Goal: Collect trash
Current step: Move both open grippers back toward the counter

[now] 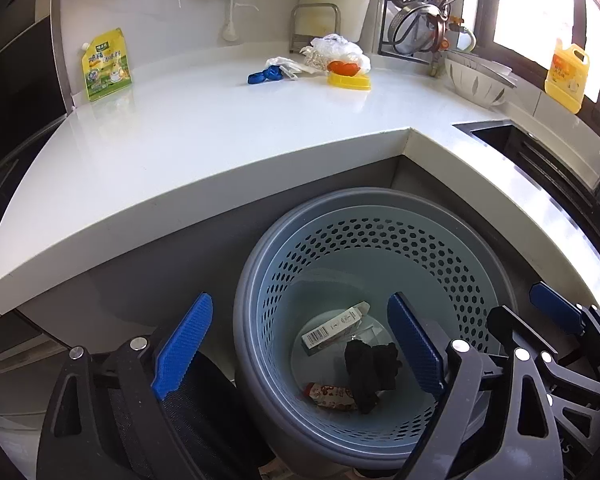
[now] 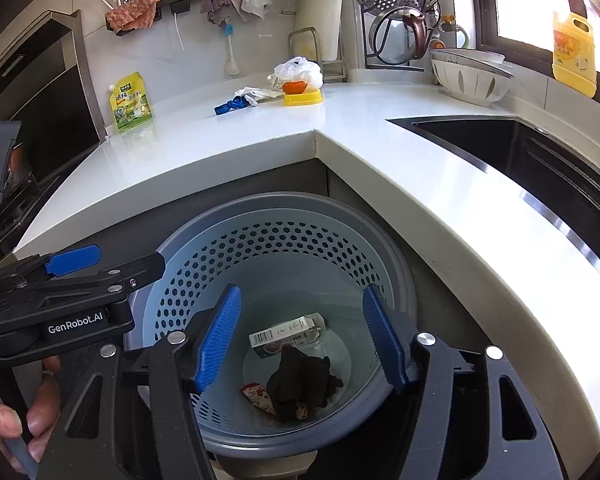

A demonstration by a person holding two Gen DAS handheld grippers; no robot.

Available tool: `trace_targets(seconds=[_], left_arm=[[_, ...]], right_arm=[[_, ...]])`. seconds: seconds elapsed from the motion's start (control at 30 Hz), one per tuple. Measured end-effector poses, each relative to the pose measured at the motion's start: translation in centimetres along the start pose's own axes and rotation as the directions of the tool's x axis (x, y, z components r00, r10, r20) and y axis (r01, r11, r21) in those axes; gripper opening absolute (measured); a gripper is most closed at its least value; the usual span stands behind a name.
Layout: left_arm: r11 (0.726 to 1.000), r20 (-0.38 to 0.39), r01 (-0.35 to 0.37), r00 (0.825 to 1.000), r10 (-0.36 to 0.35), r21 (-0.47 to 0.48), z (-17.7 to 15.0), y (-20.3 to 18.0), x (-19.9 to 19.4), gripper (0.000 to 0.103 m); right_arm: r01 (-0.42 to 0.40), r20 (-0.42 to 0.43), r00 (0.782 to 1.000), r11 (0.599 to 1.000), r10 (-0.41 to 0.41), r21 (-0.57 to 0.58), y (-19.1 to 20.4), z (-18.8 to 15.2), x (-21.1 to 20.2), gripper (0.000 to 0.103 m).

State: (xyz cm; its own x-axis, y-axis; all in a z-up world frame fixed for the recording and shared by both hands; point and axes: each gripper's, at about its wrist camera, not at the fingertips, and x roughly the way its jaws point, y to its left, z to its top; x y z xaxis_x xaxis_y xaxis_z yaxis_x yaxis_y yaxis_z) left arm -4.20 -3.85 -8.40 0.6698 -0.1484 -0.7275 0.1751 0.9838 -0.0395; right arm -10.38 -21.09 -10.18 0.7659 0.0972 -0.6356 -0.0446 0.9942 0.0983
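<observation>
While both grippers hang over the grey perforated bin (image 1: pixel 364 264) tucked under the corner of the white countertop (image 1: pixel 204 136), neither one has anything in it. The left gripper (image 1: pixel 300 344) has its blue pads spread really wide, nothing between them but a view down into the bin. Same deal with the right gripper (image 2: pixel 302 338), jaws apart and empty, sitting right beside the left one.

Down at the bottom of the bin there's a small white carton (image 2: pixel 286 334) with a barcode, a crumpled black rag-looking thing (image 2: pixel 300 380) and a red and white wrapper (image 2: pixel 256 394) partly under it.

Up on the counter there's still stuff near the back wall: a green and yellow pouch (image 1: pixel 106 66) standing upright, a blue scrap (image 1: pixel 264 76), a crinkled clear plastic bag (image 1: pixel 338 50), and a yellow dish (image 1: pixel 348 80) with something orange on it, touching the bag. A hand (image 2: pixel 40 412) shows at the lower left of the right view.
</observation>
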Motion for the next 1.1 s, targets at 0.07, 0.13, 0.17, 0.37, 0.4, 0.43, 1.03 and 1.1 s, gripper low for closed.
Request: trace_targets(seconds=[0.07,0.13,0.17,0.37,0.4,0.43,1.03,1.1], left_arm=[[1.000,0.008,0.000,1.000,0.000,-0.002,0.4,0.3,-0.2,0.089],[1.000,0.026,-0.007,1.000,0.007,-0.005,0.9,0.6,-0.6,0.092],[1.000,0.037,-0.011,0.999,0.011,-0.006,1.2,0.8,-0.8,0.093],[0.999,0.089,-0.025,0.996,0.027,-0.021,4.6,2.3,-1.6,0.096],[0.999,0.097,-0.030,0.995,0.032,-0.024,5.3,2.6,-1.6,0.097],[0.999,0.105,-0.033,0.994,0.036,-0.027,6.1,2.9,-1.6,0.097],[0.989,0.137,-0.105,0.984,0.118,-0.100,21.6,8.3,5.3,0.097],[0.990,0.128,-0.095,0.986,0.109,-0.108,22.9,8.5,6.7,0.097]], right_arm=[[-0.005,0.007,1.000,1.000,0.005,-0.009,0.2,0.4,-0.2,0.067],[-0.028,0.014,0.999,1.000,0.028,-0.014,0.4,1.0,-0.4,0.075],[-0.035,0.014,0.999,0.999,0.035,-0.016,0.5,1.3,-0.4,0.076],[-0.095,0.007,0.995,0.995,0.095,-0.009,0.4,4.8,0.1,0.079],[-0.097,0.016,0.995,0.995,0.097,-0.009,0.3,5.6,0.1,0.079],[-0.094,0.029,0.995,0.996,0.094,-0.009,0.2,6.5,0.2,0.079],[-0.077,0.078,0.994,0.997,0.078,-0.015,-2.6,22.7,8.6,0.079],[-0.075,0.073,0.994,0.997,0.076,-0.015,-2.9,24.0,10.3,0.079]])
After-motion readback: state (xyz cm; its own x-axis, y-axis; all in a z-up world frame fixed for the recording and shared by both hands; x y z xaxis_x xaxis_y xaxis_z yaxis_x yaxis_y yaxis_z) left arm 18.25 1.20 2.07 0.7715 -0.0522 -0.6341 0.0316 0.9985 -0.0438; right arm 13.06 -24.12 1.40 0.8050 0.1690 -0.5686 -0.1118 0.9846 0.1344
